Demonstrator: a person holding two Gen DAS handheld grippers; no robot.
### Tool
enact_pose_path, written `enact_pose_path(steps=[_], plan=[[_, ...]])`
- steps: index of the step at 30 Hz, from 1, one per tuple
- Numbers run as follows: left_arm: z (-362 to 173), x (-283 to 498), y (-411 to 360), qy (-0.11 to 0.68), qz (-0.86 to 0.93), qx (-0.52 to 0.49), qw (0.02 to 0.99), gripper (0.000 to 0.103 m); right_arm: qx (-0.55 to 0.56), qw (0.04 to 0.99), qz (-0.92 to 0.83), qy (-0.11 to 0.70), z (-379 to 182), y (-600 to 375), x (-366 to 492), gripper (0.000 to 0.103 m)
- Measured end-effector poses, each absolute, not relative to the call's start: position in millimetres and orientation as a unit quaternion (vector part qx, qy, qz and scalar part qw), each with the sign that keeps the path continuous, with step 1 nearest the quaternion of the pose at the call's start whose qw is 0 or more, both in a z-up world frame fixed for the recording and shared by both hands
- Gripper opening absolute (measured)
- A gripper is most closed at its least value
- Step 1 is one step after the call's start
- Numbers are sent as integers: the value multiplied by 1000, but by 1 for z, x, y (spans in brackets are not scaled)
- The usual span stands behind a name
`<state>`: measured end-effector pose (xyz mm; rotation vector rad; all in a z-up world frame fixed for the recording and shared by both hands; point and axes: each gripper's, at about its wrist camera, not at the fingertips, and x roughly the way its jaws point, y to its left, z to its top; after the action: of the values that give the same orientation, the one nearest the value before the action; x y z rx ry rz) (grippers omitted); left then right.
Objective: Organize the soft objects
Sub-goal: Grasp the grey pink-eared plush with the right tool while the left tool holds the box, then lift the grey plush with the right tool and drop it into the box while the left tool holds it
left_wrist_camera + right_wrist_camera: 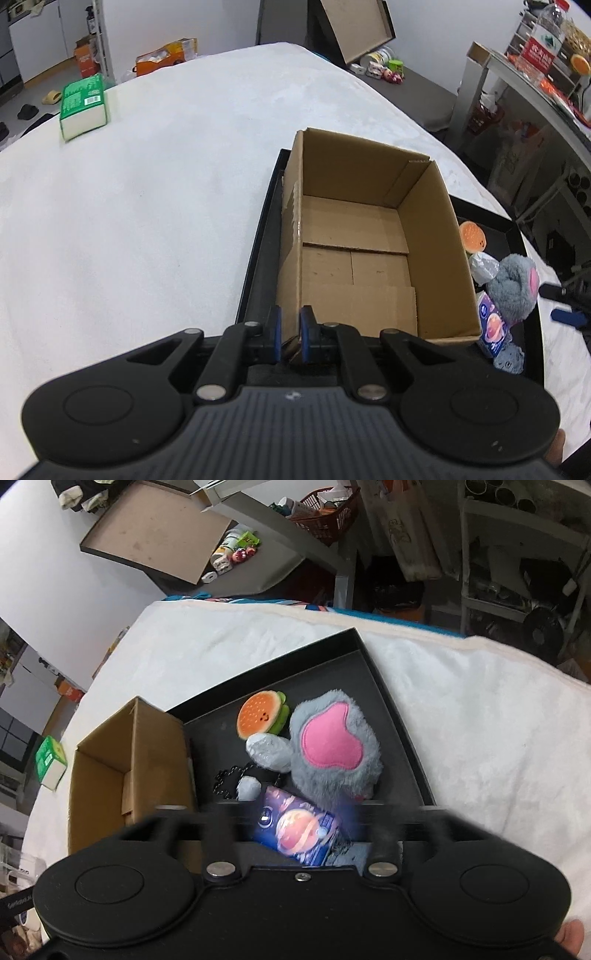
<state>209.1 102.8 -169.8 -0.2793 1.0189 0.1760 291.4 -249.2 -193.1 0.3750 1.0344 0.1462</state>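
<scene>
A green tissue pack [84, 107] is seen lying alone at the far left of the worktop [147, 192], which is covered with a white fleecy cloth. Toward the middle, a shallow black tray [258, 243] rests on the cloth, and an open cardboard box [369, 236] stands in the tray's left part; nothing is seen inside the box. The left gripper [290, 332] is set at the box's near-left corner with its jaws clenched on the cardboard wall, the blue pads pressed against it from both sides. To the right of the box, in the remaining part of the tray, the soft things are gathered: an orange burger plush [258, 720] at the far side, a crumpled silver-grey lump [269, 752] touching it, a second smaller one [248, 788] nearer, and a grey furry plush with a pink patch [332, 753] leaning against them. A black bead chain [227, 781] lies on the tray floor beside the small lump. A dark blue packet printed with a planet [299, 830] lies nearest, just below the grey plush. The right gripper [299, 823] hangs over this packet; its fingers are smeared by motion blur, so whether the jaws are released or grasping cannot be told. A fingertip [572, 938] shows at the lower right edge of the right wrist view.
</scene>
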Motion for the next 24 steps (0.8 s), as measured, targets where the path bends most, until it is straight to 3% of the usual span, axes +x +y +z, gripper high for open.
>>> enact_pose_path(steps=[15, 21, 23, 24], plan=[[-180, 238, 110, 510, 88, -112, 848, 11, 136, 834, 47, 533, -226, -248, 342, 67], [-185, 251, 110, 523, 103, -109, 839, 14, 134, 824, 62, 547, -242, -242, 348, 72], [-184, 255, 108, 525, 100, -111, 838, 15, 133, 821, 59, 552, -247, -242, 349, 70], [-184, 256, 107, 525, 98, -109, 838, 17, 134, 820, 59, 553, -251, -242, 348, 63]])
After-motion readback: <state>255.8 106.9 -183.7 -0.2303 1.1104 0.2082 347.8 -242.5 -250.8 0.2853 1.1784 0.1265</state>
